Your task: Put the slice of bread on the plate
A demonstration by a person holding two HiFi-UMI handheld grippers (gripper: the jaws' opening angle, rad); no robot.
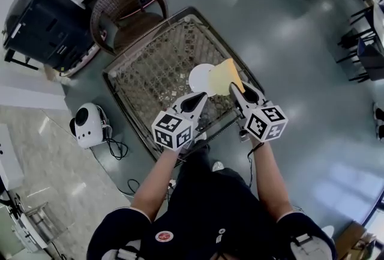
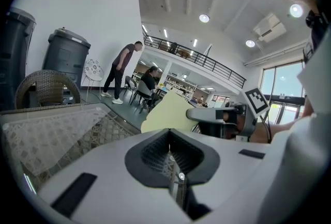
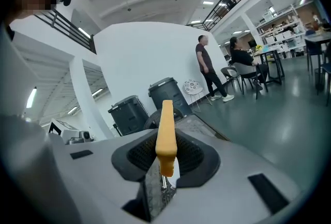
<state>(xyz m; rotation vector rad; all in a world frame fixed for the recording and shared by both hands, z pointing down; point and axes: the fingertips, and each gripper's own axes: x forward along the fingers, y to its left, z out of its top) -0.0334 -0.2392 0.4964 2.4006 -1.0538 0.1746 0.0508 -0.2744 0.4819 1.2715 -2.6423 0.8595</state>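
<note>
A flat, pale-yellow slice of bread (image 1: 225, 75) with a tan crust stands on edge, clamped at its lower end between the fingers of the right gripper (image 1: 235, 89). In the head view it overlaps the right rim of a smooth, round white plate (image 1: 200, 80) on the lattice-woven, dark-framed desk (image 1: 157, 63). The left gripper (image 1: 201, 98) hovers alongside, its fingers closed on nothing.

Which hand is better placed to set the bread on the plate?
Right. The right tool grips the bread slice near the plate; the left tool is shut and empty.
</note>
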